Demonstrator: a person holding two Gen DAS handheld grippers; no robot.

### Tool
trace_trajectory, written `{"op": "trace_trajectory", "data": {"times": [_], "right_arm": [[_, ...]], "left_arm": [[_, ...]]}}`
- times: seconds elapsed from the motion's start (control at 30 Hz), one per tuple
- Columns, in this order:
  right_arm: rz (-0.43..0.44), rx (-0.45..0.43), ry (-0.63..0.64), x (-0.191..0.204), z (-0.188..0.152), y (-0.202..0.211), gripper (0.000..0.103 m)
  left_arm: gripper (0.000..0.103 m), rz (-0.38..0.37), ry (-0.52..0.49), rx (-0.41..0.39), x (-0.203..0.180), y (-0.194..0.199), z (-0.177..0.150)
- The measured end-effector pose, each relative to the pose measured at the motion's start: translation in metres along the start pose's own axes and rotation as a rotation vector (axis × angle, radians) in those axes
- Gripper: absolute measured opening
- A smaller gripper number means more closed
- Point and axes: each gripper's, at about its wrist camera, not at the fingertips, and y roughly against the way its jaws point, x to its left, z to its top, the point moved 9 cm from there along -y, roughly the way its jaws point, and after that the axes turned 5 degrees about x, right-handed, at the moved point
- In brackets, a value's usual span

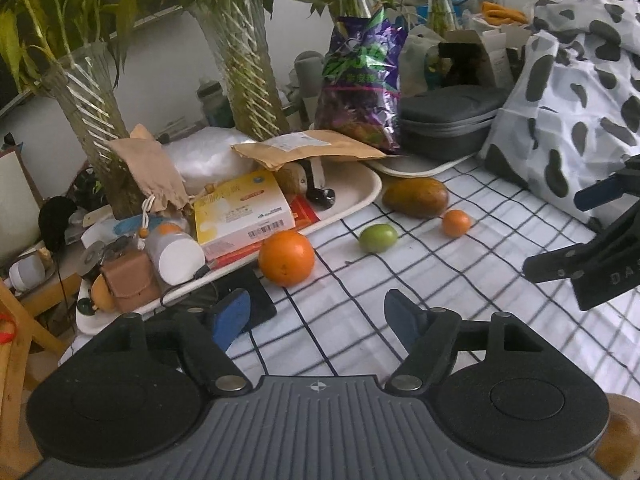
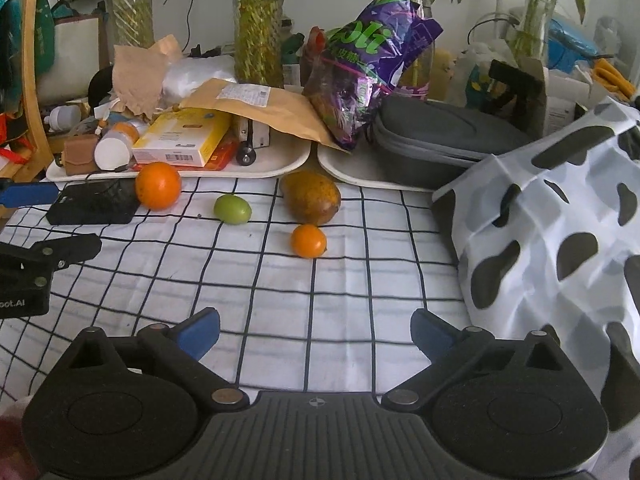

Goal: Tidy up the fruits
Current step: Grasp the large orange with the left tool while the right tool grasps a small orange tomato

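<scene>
Lettering "oli" marks the purple bag (image 2: 376, 60); left gripper (image 1: 316, 316) and right gripper (image 2: 316, 332) gape, holding nothing.

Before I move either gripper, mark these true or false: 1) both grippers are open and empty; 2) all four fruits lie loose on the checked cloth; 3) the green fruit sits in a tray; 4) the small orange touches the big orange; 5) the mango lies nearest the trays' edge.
1) True: the left gripper and right gripper are both open, nothing between the fingers.
2) True: big orange, green fruit, mango and small orange all rest on the cloth.
3) False: it lies on the cloth, in front of the trays.
4) False: they are well apart, with the green fruit between them.
5) True: it lies just in front of where the two trays meet.
</scene>
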Motion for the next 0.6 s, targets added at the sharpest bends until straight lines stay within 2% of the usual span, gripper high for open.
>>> {"op": "trace_trajectory", "data": {"times": [0.23, 0.6], "right_arm": [[0.018, 0.01, 0.012, -0.002, 0.013, -0.019, 0.101], [0.047, 0.041, 0.015, -0.008, 0.022, -0.054, 0.097]], "left_arm": [[0.073, 0.022, -0.001, -0.011, 0.008, -0.03, 0.002], [0.072, 0.011, 0.016, -0.038, 0.015, -0.066, 0.011]]}}
